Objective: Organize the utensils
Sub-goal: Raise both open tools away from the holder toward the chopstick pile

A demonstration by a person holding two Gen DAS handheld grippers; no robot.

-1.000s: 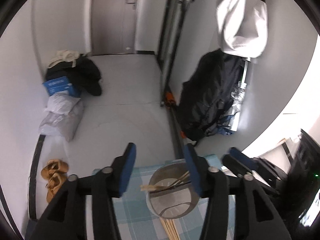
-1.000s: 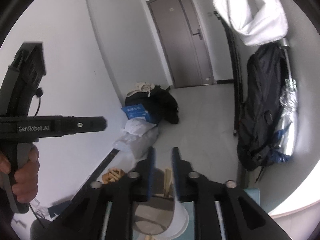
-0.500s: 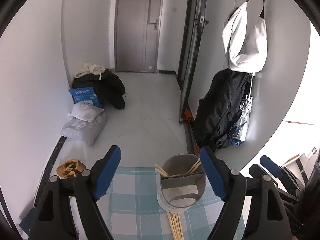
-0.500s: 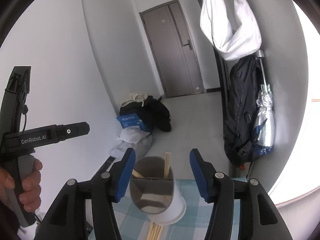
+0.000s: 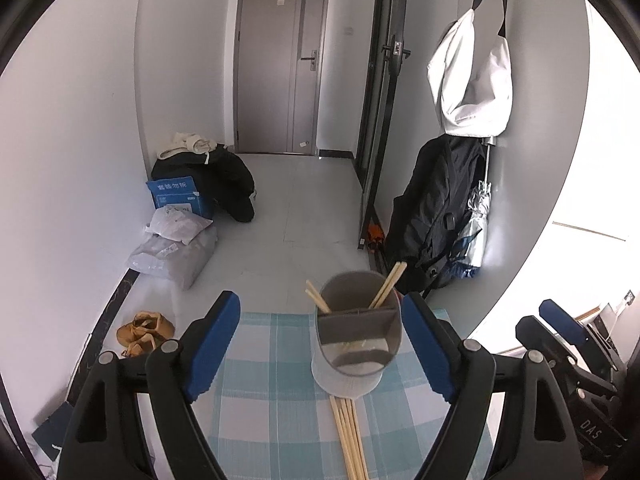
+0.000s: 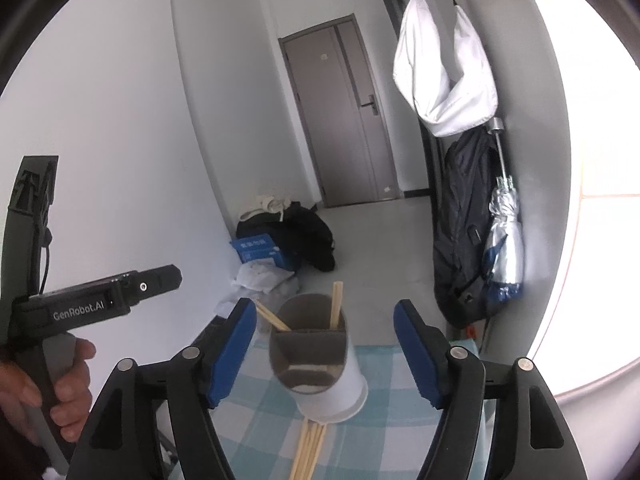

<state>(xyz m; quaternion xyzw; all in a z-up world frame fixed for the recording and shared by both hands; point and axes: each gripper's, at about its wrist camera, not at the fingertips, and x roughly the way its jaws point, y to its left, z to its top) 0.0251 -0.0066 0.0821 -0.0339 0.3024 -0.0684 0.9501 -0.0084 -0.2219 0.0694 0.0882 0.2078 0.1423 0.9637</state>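
A grey-and-white utensil holder (image 5: 356,344) stands on a blue checked cloth (image 5: 260,380). A divider splits its inside. Chopsticks (image 5: 387,285) lean out of its far compartment, and one more (image 5: 317,300) leans to the left. Several loose chopsticks (image 5: 350,436) lie on the cloth in front of the holder. My left gripper (image 5: 320,300) is open, with the holder ahead inside the gap, untouched. My right gripper (image 6: 325,308) is opening its jaws. The holder (image 6: 316,360) sits between its fingers, clear of both pads. Loose chopsticks (image 6: 308,452) lie below it.
A hand (image 6: 60,380) holds the left gripper's body (image 6: 100,300) at the left of the right wrist view. Beyond the cloth's far edge lies the floor, with bags (image 5: 176,248), shoes (image 5: 144,328) and a dark jacket (image 5: 440,208) on the right wall.
Both grippers have opened wide and drawn back from the holder. The right one was almost shut just above the holder's rim. The holder and the loose chopsticks now show more fully.
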